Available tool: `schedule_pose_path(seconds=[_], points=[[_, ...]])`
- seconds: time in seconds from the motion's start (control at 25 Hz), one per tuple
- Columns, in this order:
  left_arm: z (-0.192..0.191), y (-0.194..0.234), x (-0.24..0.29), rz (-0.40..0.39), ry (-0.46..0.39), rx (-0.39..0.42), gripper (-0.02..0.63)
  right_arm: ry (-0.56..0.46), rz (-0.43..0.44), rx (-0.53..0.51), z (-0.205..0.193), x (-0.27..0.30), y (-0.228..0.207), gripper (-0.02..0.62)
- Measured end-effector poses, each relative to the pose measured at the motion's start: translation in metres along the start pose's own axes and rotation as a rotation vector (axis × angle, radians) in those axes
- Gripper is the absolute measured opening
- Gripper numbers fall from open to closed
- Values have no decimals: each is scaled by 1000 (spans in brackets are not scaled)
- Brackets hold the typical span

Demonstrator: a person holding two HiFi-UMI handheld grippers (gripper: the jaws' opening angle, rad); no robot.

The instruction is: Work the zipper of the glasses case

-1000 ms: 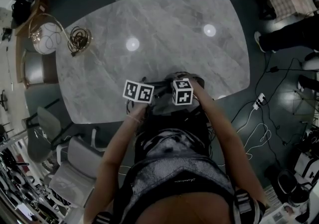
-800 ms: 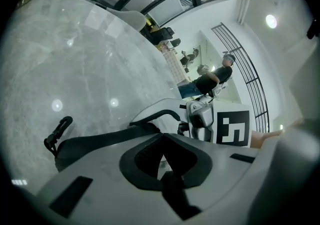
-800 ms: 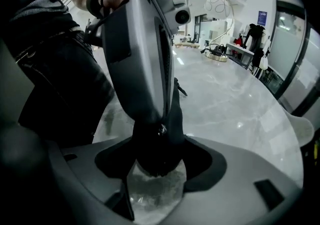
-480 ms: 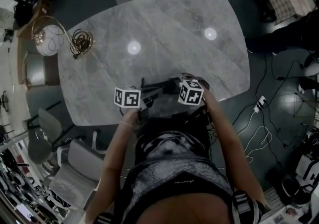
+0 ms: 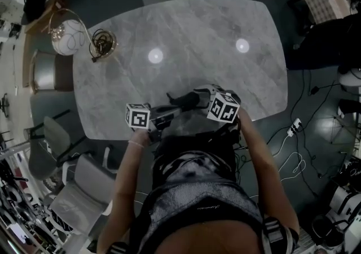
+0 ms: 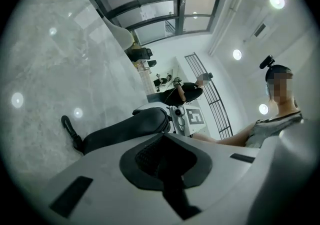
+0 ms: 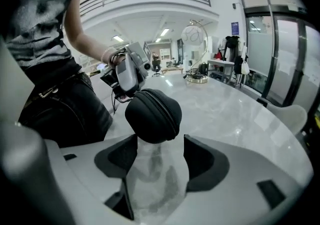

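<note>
Over the near edge of the marble table (image 5: 186,27), about midway along it, the black glasses case (image 7: 152,114) seems to hang clear of the top, so if it comes loose it could drop past that edge. The left gripper (image 6: 162,161) has its jaws pressed together on one end of the case, seemingly on a thin bit by the zipper, and so slight a pinch could slip under a tug. The right gripper (image 7: 155,151) has its jaws apart beside the other, rounded end without touching it; closing off-centre could squeeze the case sideways out of them.
</note>
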State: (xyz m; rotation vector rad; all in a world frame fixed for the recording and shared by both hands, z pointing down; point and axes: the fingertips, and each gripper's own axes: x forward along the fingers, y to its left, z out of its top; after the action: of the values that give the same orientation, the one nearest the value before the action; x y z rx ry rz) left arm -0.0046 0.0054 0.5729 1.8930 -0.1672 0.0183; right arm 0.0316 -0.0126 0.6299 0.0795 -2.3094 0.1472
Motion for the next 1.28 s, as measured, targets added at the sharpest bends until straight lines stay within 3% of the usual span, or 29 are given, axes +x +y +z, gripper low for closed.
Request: schedule_pose_path(seconds=[0.4, 0.76, 1.28], points=[[-13, 11, -61, -13, -42, -33, 3, 51, 97, -223, 52, 30, 28, 322], [-10, 29, -102, 9, -110, -68, 3, -21, 80, -181, 85, 69, 36, 321], [-4, 27, -151, -49, -189, -107, 3, 33, 65, -261, 102, 98, 50, 310]])
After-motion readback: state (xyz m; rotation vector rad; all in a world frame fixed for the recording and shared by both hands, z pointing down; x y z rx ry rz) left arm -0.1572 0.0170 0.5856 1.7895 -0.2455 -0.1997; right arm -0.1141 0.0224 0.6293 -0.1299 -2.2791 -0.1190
